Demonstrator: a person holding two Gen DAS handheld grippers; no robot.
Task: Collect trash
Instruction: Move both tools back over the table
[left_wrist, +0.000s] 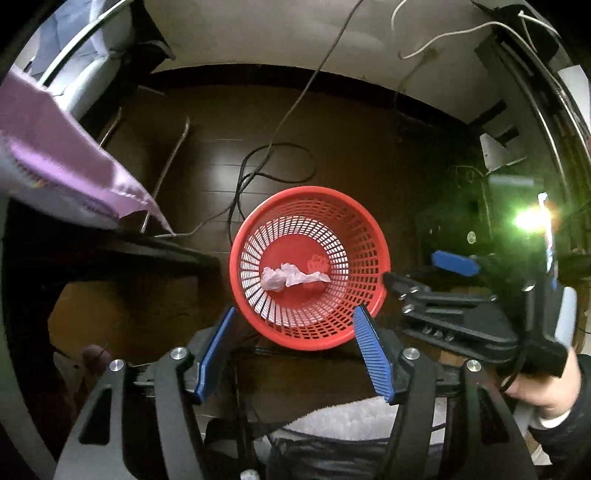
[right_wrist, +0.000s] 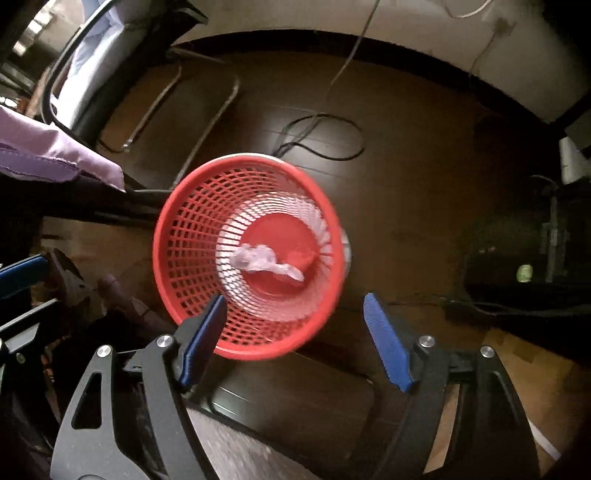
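I look straight down from both grippers at a dark wood floor (left_wrist: 221, 155). A red basket (left_wrist: 369, 236) with holes in its sides stands on it. At the bottom of the basket lies a crumpled white paper (left_wrist: 291, 277), long and twisted. It is inside the basket and nothing touches it. In the right camera the basket (right_wrist: 177, 258) and the paper (right_wrist: 258, 258) look a bit blurred.

My left gripper (left_wrist: 295, 350) hangs above the near edge of the basket. Its two blue pads stand wide apart, and nothing is between them. It holds nothing.

My right gripper (right_wrist: 295, 339) is also above the basket, near its edge. Its blue pads are spread wide too, with only air between them. It holds nothing.

From the left camera I can see the right gripper (left_wrist: 424, 273) off to the side of the basket, with a hand (left_wrist: 543, 391) in a dark sleeve on its grip.

A black cable (left_wrist: 273, 162) curls in a loop on the floor behind the basket. A thin grey cord (left_wrist: 317, 74) runs from it up to the pale wall. A purple cloth (left_wrist: 66, 158) hangs in from the left. Metal chair legs (left_wrist: 170, 158) stand beside it. A bright light (left_wrist: 532, 218) glares on the right.
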